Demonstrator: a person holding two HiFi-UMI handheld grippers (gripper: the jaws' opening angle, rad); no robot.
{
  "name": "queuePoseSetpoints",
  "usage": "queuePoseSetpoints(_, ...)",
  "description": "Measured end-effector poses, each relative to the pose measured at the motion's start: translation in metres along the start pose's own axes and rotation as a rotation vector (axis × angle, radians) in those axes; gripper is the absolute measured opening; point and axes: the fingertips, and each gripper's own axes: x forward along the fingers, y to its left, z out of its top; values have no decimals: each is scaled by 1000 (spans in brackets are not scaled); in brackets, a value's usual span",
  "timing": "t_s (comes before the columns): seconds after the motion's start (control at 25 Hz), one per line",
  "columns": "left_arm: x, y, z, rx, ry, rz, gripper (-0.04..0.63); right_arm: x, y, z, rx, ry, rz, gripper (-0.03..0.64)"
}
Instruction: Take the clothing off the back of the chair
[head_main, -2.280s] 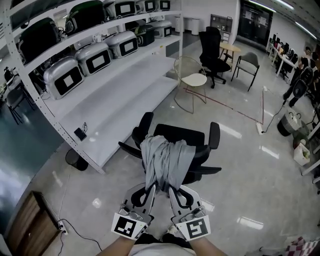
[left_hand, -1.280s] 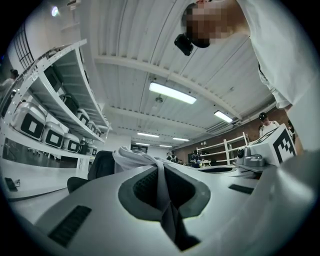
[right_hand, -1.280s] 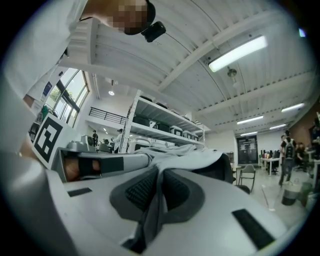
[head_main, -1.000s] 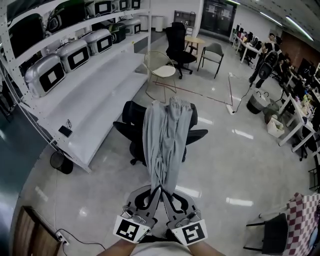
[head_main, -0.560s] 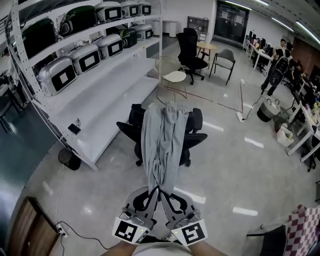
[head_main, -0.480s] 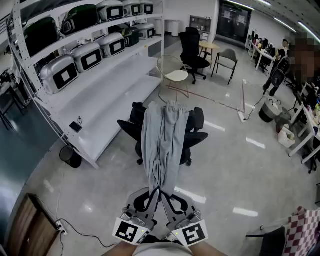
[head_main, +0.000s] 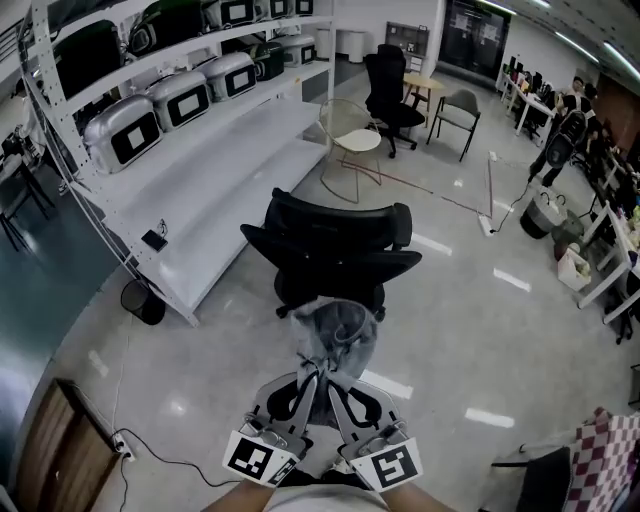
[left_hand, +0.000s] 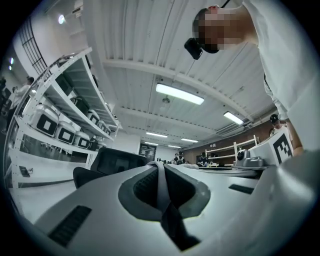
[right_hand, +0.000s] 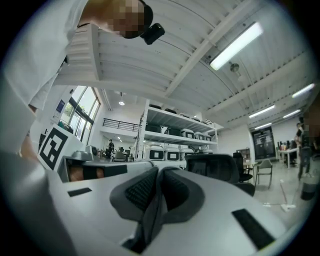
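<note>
Two pinches share the load: left gripper (head_main: 309, 371) and right gripper (head_main: 329, 374), side by side, each clamp a fold of the cloth (head_main: 337, 333), so it hangs bunched just ahead of their tips, clear of the bare-backed chair (head_main: 336, 226) beyond.

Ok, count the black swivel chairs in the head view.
2. The near chair stands mid-floor, centre of view; the far chair is at the top, beside a grey chair. Others may be hidden at the right edge.
</note>
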Motion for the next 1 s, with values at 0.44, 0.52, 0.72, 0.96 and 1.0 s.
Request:
queuePoseSetpoints(0.44, -10, 34, 9, 28, -2, 13, 12, 6, -12, -9, -29, 42, -110, 29)
queuePoseSetpoints(0.52, -9, 39, 14, 43, -6, 17, 12, 8, -15, -8, -38, 44, -126, 29)
queuePoseSetpoints(0.72, -10, 50, 16, 45, -3, 21, 12, 18, -16, -9, -47, 48, -135, 29)
queuePoseSetpoints(0.96, -4, 57, 25, 60, -23, 14, 12, 31, -15, -1, -61, 22, -126, 29)
queuePoseSetpoints(1.0, -3, 58, 26, 60, -25, 12, 12, 33, -16, 1, -58, 16, -129, 29)
